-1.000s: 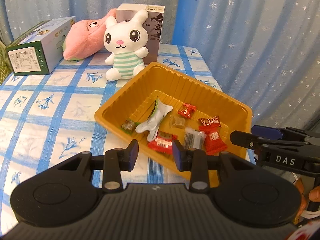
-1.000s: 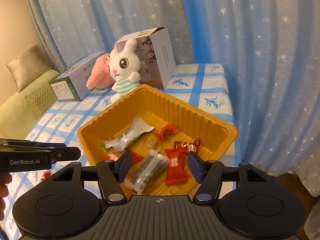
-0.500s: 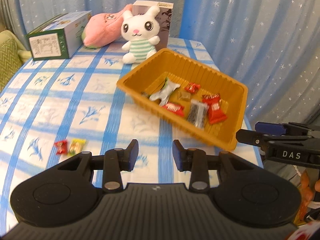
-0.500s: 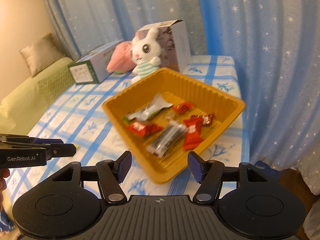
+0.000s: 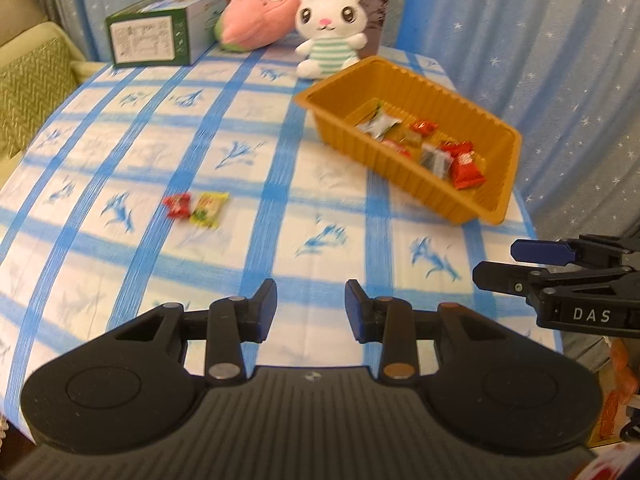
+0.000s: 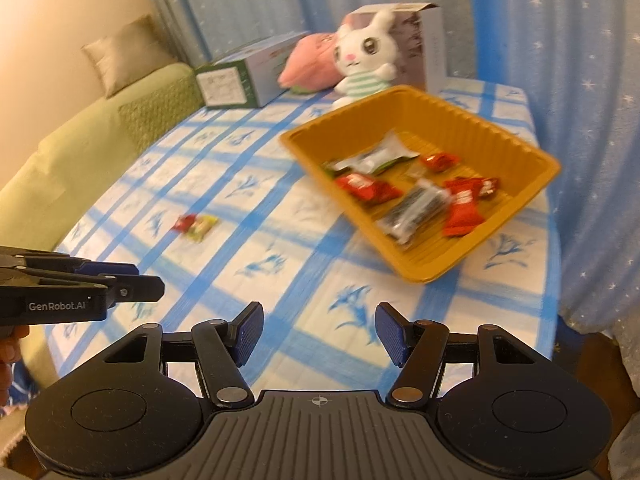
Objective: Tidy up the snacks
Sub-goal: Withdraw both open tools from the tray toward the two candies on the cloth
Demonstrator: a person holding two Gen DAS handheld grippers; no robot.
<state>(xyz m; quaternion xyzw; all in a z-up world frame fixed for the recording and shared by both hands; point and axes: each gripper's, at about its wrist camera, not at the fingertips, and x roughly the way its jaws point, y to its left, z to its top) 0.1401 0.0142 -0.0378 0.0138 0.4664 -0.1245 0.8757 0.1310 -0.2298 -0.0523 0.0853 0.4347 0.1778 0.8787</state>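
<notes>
While 2 snacks [image 5: 196, 209] lie apparently touching, left tool [image 5: 311, 306] and right tool [image 6: 319, 334] gape empty.

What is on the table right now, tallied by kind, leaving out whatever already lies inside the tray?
Plush toys: 2 (white rabbit, pink plush)
Boxes: 2 (green box, dark box)
Trays: 1 (orange tray)
Loose snacks: 2 (red candy, yellow packet)
Total: 7
</notes>
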